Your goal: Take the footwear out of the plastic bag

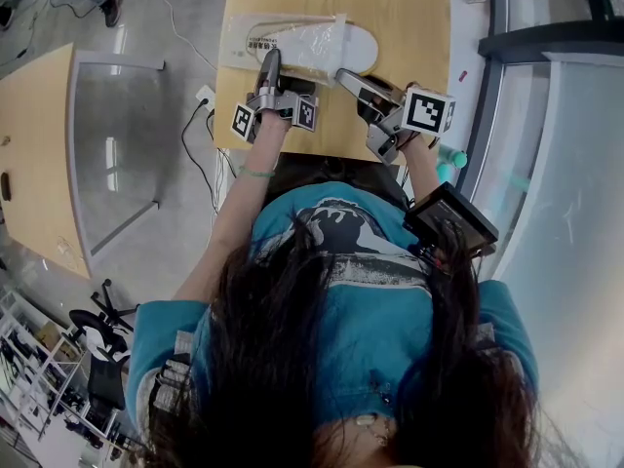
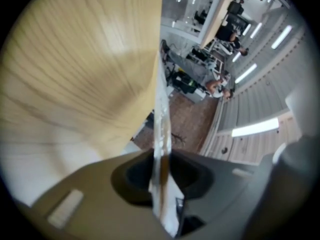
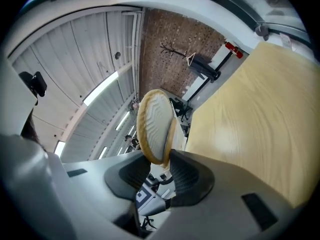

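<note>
Your left gripper's (image 1: 268,68) fingers are pinched together on a fold of the plastic bag (image 1: 283,43), which lies on the far part of the table (image 1: 414,13). Your right gripper's (image 3: 159,166) fingers are clamped on the end of the slipper (image 1: 359,49). The slipper pokes out of the bag's right end, but much of it looks to be inside, so I judge the pull-out begun, not finished.

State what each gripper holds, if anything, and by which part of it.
The left gripper pinches the clear plastic bag by a thin edge of its film. The right gripper grips the slipper by the rim at one end.
</note>
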A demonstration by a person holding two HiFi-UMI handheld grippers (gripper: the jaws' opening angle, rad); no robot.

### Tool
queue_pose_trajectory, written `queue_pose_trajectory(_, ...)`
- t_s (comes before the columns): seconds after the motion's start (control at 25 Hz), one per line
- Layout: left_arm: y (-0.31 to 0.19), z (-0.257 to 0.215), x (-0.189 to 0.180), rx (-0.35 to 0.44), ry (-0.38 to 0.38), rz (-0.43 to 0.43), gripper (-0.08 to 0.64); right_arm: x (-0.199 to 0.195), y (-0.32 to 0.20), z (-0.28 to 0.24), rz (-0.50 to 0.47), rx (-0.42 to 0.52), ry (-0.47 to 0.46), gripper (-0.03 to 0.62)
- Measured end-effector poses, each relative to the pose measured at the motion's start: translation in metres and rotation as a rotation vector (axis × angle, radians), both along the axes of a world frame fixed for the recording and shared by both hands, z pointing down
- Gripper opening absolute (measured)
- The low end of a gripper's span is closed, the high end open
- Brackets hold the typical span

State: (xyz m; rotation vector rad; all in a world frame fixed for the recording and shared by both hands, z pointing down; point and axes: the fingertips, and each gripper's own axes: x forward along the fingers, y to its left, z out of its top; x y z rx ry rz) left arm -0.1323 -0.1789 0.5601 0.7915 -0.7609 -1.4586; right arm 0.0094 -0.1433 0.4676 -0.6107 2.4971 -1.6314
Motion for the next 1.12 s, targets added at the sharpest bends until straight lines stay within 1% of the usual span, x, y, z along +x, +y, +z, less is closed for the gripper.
queue_pose_trajectory(0.2, 0.010, 0.001, 0.007, -0.025, 0.074, -0.004, 0.078, 0.016, -0.011, 0.007, 0.135, -0.057, 0.005, 0.129)
queue_pose_trajectory(0.28, 0.013, 0.004, 0.015, -0.033, 0.101, 0.006, 0.078, 0.020, -0.012, 0.007, 0.147, -0.060, -0.006, 0.129)
queue_pose_trajectory(0.32, 0.013, 0.005, 0.018, -0.032, 0.102, 0.021, 0.077, 0.020, -0.012, 0.007, 0.147, -0.059, -0.010, 0.129)
queue_pose_trajectory(0.48, 0.007, -0.001, 0.033, 0.008, 0.035, 0.113, 0.074, 0.012, -0.010, 0.011, 0.126, -0.038, 0.046, 0.127)
queue_pose_trajectory(0.6, 0.004, -0.007, 0.034, 0.037, 0.009, 0.125, 0.075, 0.015, -0.012, 0.012, 0.148, -0.038, 0.066, 0.120)
queue_pose_trajectory(0.68, 0.003, -0.007, 0.033, 0.040, -0.023, 0.138, 0.077, 0.017, -0.013, 0.016, 0.153, -0.040, 0.090, 0.118)
queue_pose_trajectory(0.8, 0.003, -0.010, 0.032, 0.047, -0.092, 0.165, 0.078, 0.021, -0.012, 0.021, 0.159, -0.024, 0.151, 0.120)
queue_pose_trajectory(1.0, 0.001, -0.020, 0.029, 0.091, -0.212, 0.183, 0.077, 0.024, -0.012, 0.022, 0.164, 0.047, 0.261, 0.126)
queue_pose_trajectory(1.12, 0.000, -0.020, 0.030, 0.071, -0.263, 0.183, 0.078, 0.028, -0.014, 0.023, 0.209, 0.064, 0.310, 0.126)
